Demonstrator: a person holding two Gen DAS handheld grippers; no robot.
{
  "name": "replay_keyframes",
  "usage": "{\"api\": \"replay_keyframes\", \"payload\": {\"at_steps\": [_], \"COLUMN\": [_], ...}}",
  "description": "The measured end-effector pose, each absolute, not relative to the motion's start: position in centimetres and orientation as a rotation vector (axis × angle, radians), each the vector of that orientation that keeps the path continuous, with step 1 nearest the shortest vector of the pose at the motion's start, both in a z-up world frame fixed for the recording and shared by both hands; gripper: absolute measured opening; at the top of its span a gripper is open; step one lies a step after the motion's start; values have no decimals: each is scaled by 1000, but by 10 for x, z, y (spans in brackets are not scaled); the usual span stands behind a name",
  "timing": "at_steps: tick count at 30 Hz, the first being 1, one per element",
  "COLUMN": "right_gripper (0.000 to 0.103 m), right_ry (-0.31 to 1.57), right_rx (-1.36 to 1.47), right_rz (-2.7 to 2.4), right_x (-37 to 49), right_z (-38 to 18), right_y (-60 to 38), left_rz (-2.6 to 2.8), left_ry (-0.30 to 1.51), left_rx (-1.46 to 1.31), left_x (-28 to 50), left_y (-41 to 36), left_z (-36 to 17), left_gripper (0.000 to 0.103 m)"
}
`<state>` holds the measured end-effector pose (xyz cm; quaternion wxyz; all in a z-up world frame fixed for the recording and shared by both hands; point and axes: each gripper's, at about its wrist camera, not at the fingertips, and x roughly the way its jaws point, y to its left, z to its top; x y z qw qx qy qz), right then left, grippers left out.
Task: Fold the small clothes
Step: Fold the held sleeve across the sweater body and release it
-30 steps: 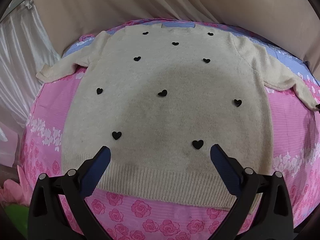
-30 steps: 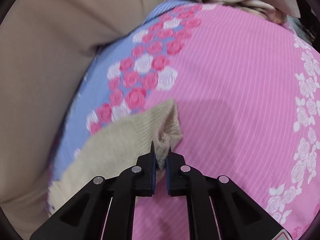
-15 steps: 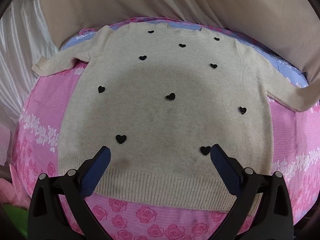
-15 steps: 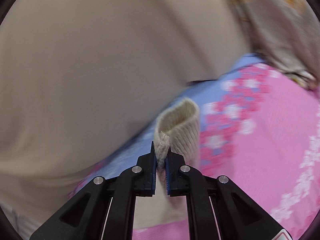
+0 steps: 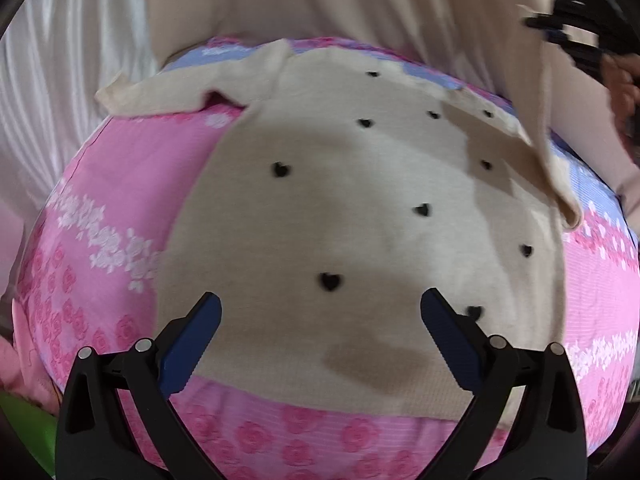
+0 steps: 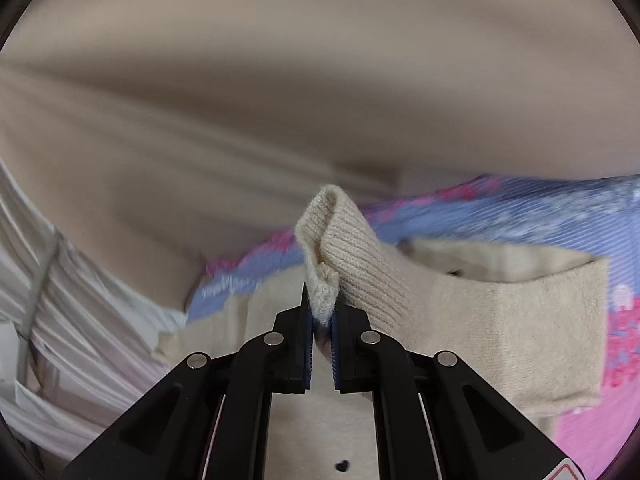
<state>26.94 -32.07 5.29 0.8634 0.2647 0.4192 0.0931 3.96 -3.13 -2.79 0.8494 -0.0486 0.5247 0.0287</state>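
Sweater (image 5: 360,208) laid flat on floral bedding (image 5: 120,208); right sleeve cuff (image 6: 352,248) is pinched by right gripper (image 6: 322,316), lifted inward. Left gripper (image 5: 320,320) is held wide, empty. Folding judged barely begun.

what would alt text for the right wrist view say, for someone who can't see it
The right tongs, shut on the ribbed cuff of a cream sweater's sleeve, hold it lifted over the sweater body, which has a small black heart. Behind are a pink and blue floral bedcover, a blurred beige fabric backdrop, and white pleated cloth at left.
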Motion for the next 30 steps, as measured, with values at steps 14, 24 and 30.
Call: {"api": "replay_keyframes", "payload": {"at_steps": [14, 24, 30], "right_gripper": [33, 51, 51], "right_ry": [1211, 923, 1026], "right_rx": [289, 158, 205], "right_rz": [258, -30, -261], "right_x": [323, 215, 117], "right_z": [-94, -20, -55], "right_y": [-155, -285, -383], "left_rz": [134, -13, -64], "left_ry": [1120, 1139, 1225], "left_rx": [-235, -447, -564], "left_x": [69, 188, 277], "left_y": [28, 8, -33], "left_z": [-46, -60, -104], "left_gripper": [98, 98, 96]}}
